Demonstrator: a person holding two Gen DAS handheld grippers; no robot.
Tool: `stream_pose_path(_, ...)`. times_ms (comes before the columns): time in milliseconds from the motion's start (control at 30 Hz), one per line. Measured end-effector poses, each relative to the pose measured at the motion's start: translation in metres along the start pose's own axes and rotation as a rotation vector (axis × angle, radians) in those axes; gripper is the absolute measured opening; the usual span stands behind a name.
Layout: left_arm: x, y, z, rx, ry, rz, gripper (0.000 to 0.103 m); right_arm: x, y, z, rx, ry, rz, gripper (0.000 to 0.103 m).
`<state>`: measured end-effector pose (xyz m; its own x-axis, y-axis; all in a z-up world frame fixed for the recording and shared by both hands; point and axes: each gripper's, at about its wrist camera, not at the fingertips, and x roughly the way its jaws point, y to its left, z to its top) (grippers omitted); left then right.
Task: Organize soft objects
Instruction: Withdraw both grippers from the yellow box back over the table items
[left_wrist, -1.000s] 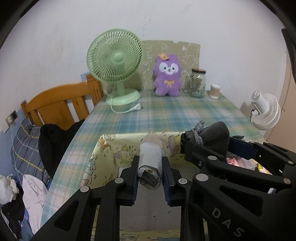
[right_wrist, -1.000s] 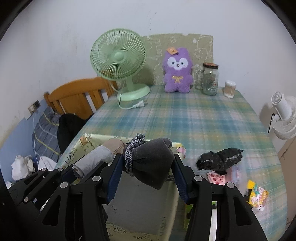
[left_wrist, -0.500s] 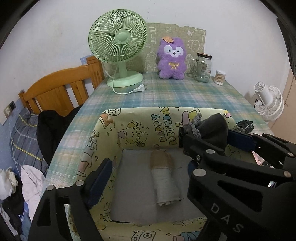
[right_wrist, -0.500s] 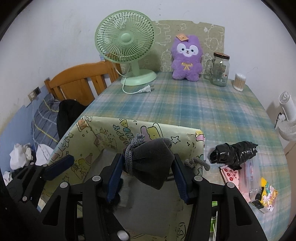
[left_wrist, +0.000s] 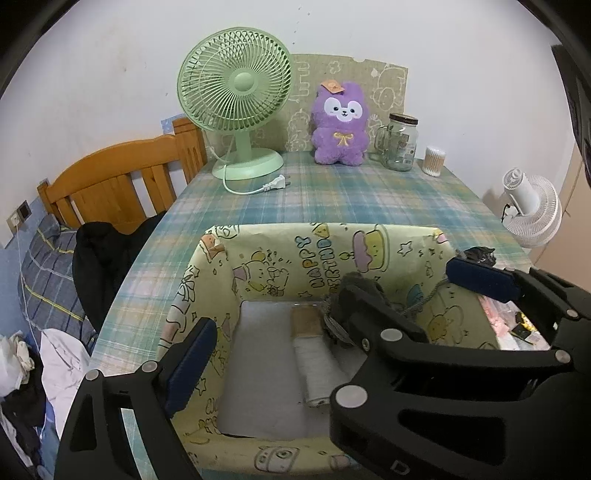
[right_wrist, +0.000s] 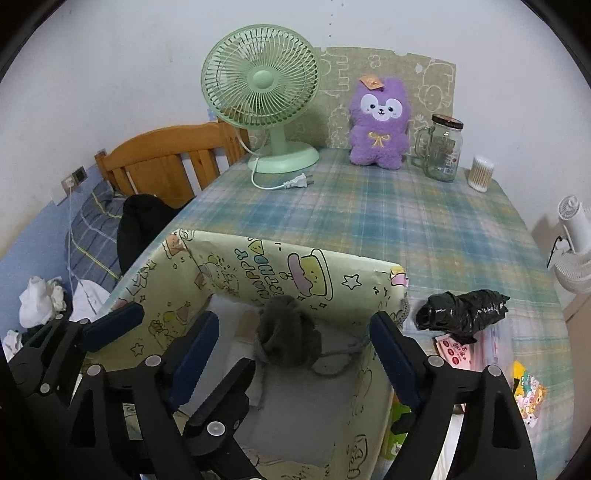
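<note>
Right wrist view: we are holding the right gripper (right_wrist: 291, 354) with its jaws spread apart, having just been opening, and nothing is pressed between them. The grey drawstring pouch (right_wrist: 288, 338) is sitting in mid-frame inside the yellow cartoon-print box (right_wrist: 295, 273). In the left wrist view our left gripper (left_wrist: 295, 354) is likewise gaping, just opened, over the rolled grey sock (left_wrist: 314, 365) lying on the box floor at lower centre. We judge the risk is snagging the pouch's cord (right_wrist: 343, 349) while pulling out, dragging it over the wall.
</note>
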<state>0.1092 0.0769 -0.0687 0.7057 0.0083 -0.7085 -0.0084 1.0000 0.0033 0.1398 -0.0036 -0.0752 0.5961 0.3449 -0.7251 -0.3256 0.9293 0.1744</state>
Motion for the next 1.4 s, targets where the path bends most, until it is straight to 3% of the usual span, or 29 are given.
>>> stream_pose_path(933, -0.057, -0.044, 0.007, 0.010, -0.121, 0.005, 0.102, -0.080, -0.030, -0.007, 0.032, -0.162, -0.051, 0.092)
stream_pose_path(1400, -0.082, -0.072, 0.006, 0.010, -0.165, -0.011, 0.101, -0.120, -0.051, -0.015, 0.037, -0.238, -0.060, 0.097)
